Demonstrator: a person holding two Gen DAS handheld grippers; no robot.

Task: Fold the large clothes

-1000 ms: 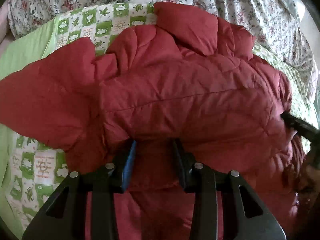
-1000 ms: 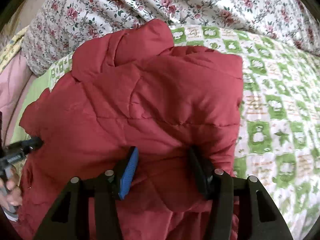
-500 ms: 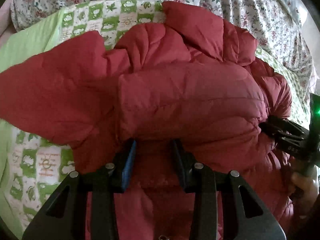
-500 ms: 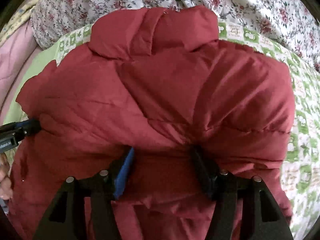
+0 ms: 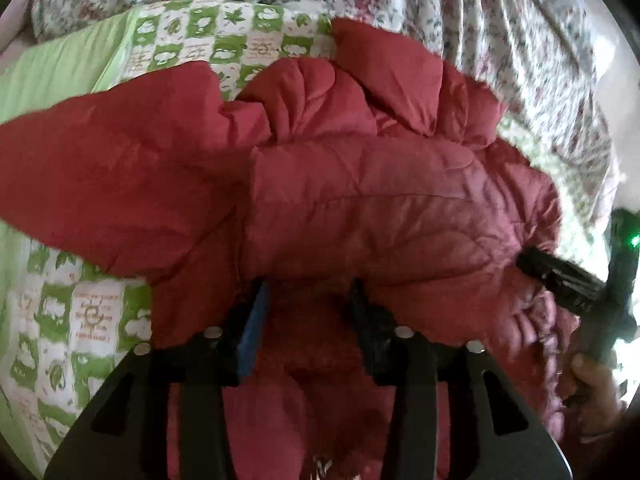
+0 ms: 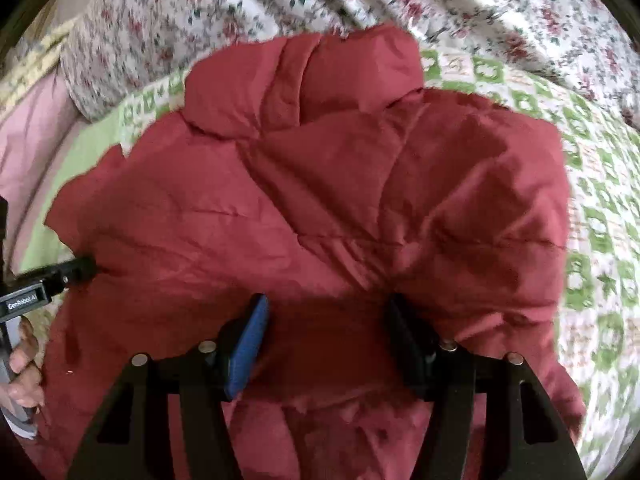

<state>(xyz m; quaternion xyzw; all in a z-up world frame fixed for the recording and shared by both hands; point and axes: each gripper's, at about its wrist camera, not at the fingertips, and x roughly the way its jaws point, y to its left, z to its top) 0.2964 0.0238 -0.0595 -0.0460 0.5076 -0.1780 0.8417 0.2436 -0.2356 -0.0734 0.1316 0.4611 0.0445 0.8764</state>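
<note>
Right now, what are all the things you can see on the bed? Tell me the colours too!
puffy jacket: one, dark red, spread across the middle of the bed.
checked quilt: one, green and white, under the jacket.
flowery bedding: one, white with pink flowers, bunched behind the jacket.
pink cloth: one, pink, far left edge.
left gripper: one, black with a blue pad, jacket fabric bunched between its jaws, which have just been opening.
right gripper: one, black with a blue pad, jacket fabric between its jaws too.
hand: one, holding the left gripper's handle.
</note>
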